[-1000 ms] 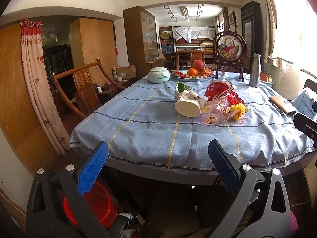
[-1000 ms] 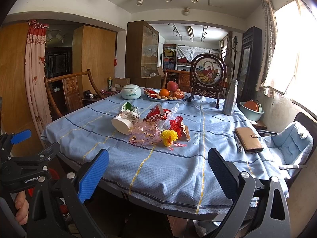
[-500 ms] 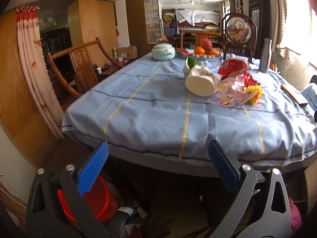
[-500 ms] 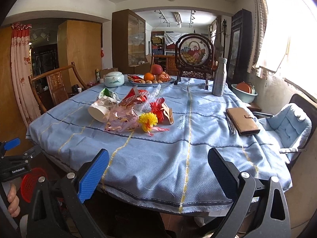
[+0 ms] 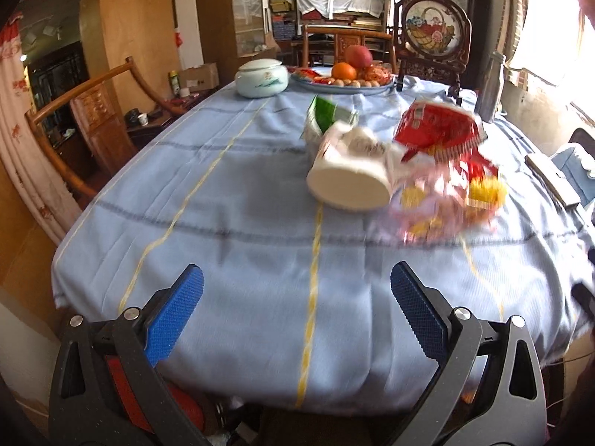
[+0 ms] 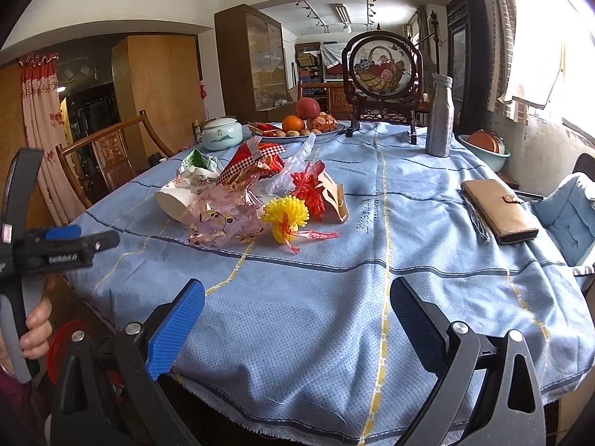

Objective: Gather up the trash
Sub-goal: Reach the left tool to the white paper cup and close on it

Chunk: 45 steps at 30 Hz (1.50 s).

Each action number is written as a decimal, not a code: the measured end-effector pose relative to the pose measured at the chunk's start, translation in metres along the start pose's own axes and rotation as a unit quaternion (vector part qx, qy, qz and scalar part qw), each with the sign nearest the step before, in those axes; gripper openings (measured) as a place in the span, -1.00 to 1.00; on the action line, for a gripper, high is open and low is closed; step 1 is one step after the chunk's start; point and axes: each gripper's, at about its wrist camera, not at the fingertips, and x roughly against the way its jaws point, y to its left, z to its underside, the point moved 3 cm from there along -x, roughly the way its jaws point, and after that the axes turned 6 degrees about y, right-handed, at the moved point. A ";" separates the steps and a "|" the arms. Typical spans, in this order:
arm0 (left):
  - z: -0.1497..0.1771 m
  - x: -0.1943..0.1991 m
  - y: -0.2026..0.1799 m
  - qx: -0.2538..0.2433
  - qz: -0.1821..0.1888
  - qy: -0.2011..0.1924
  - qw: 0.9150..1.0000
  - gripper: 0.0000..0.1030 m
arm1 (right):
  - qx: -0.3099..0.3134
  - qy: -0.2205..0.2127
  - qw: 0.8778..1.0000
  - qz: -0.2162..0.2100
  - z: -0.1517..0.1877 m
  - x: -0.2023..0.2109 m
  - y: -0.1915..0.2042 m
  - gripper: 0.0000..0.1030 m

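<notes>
Trash lies heaped mid-table on the blue cloth: a tipped white paper cup [image 5: 351, 180] [image 6: 174, 200], a green packet [image 5: 323, 113] [image 6: 197, 161], a red checked snack bag [image 5: 438, 126] [image 6: 256, 161], a clear pink wrapper [image 6: 223, 219], a yellow pompom [image 6: 285, 215] and a red one [image 6: 308, 191]. My left gripper [image 5: 296, 297] is open over the near table edge, short of the cup. My right gripper [image 6: 297, 310] is open too, nearer than the pompoms. A red basket [image 5: 156, 397] [image 6: 65, 349] sits on the floor below.
A fruit plate [image 6: 297, 132], a lidded ceramic jar [image 5: 262, 78], a framed embroidery stand [image 6: 383, 85], a metal bottle [image 6: 440, 117] and a brown wallet [image 6: 496, 210] share the table. A wooden chair [image 5: 93, 111] stands left, a cushioned seat [image 6: 569, 212] right.
Both grippers have moved forward and risen over the table edge, so the trash heap looms larger. Their jaws stay open and nothing has been picked up.
</notes>
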 end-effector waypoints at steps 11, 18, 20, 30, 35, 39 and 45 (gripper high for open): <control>-0.094 -0.078 -0.042 -0.020 0.004 0.026 0.999 0.87 | 0.002 0.014 1.000 -0.014 -0.005 -0.024 -0.010 0.89; -0.085 -0.120 -0.033 -0.012 0.010 0.096 0.995 0.87 | -0.005 0.026 0.999 -0.026 -0.005 -0.036 -0.019 0.89; -0.078 -0.113 -0.010 0.005 0.016 0.096 0.995 0.87 | -0.009 0.026 0.999 -0.034 -0.005 -0.038 -0.020 0.89; -0.075 -0.087 0.024 -0.018 -0.020 0.055 0.998 0.87 | -0.013 0.034 0.997 -0.072 -0.005 -0.046 -0.011 0.89; -0.085 -0.103 -0.009 -0.157 -0.036 0.041 0.986 0.87 | 0.001 0.026 0.998 -0.062 -0.005 -0.037 -0.009 0.89; -0.084 -0.118 -0.012 -0.199 -0.030 0.055 0.978 0.87 | -0.008 0.027 0.997 -0.073 -0.007 -0.039 -0.011 0.89; -0.077 -0.107 -0.009 -0.168 0.020 0.040 0.985 0.55 | -0.009 0.035 0.996 -0.079 -0.008 -0.044 -0.005 0.89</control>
